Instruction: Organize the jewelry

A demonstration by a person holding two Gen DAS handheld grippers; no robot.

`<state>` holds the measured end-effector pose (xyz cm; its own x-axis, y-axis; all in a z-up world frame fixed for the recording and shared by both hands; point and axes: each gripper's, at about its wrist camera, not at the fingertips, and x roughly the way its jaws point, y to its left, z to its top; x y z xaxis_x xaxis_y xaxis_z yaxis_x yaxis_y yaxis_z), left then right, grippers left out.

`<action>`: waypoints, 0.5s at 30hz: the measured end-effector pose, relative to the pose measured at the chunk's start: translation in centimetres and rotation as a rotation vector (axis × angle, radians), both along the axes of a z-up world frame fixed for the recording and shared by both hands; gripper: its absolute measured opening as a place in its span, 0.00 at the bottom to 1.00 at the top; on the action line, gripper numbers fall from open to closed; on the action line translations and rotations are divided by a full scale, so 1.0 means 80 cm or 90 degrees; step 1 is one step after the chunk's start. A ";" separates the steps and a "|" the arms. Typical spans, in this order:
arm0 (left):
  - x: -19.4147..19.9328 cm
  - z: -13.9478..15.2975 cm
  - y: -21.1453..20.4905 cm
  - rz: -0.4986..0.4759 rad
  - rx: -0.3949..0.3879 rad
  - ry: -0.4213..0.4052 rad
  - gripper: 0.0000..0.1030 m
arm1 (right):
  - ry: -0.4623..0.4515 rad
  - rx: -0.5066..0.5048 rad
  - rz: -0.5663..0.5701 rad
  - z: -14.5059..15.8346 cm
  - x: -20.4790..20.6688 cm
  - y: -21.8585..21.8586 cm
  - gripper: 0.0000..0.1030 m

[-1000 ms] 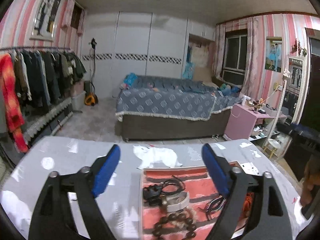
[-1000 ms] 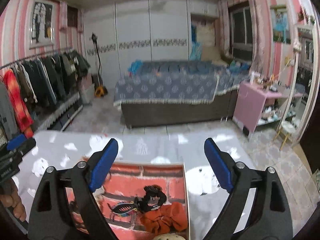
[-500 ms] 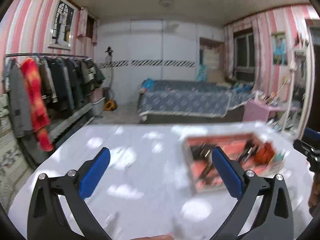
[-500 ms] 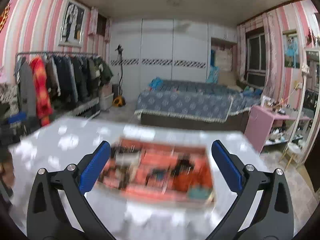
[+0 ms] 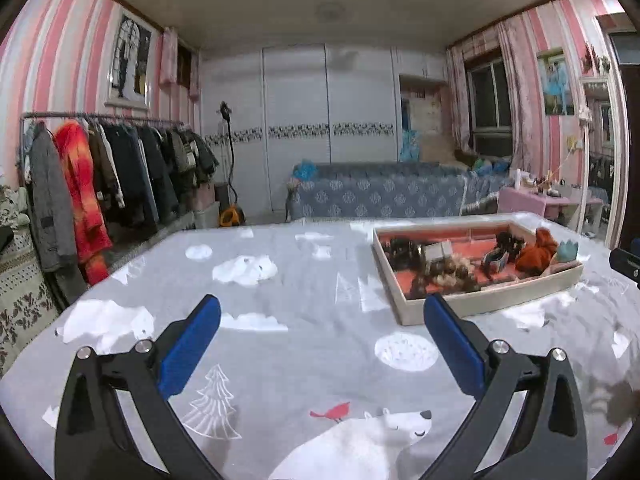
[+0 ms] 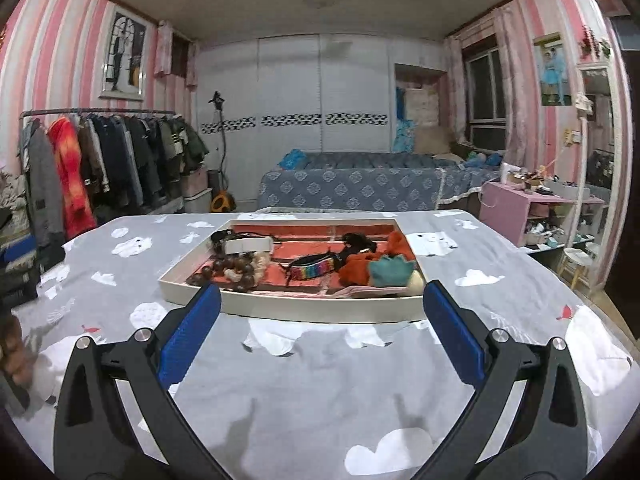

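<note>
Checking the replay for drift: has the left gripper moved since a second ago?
Yes. The left gripper pulled back and leftward from the white tray of jewelry, which was under its fingers and now sits ahead-right.

On your far left stands a clothes rail (image 5: 100, 118) hung with dark coats and an orange-red jacket (image 5: 82, 184). Beside it, against the white wardrobe doors (image 6: 320, 96), you see a garment steamer (image 5: 230, 208). A bed with a blue patterned cover (image 6: 360, 190) lies across the far side. At far right sits a pink side table (image 6: 508, 210). A framed picture (image 6: 122, 56) hangs on the striped wall.
</note>
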<state>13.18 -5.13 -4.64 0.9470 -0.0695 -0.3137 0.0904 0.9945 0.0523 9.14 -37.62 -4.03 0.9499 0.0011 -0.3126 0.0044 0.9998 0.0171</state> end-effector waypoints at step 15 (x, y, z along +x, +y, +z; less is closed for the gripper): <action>0.002 -0.004 0.005 0.002 -0.011 0.009 0.96 | 0.023 -0.016 -0.045 -0.012 0.010 0.001 0.95</action>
<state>13.34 -4.76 -4.93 0.9424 -0.0724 -0.3266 0.0883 0.9955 0.0340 9.90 -37.56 -4.99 0.9352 -0.0737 -0.3463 0.0753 0.9971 -0.0088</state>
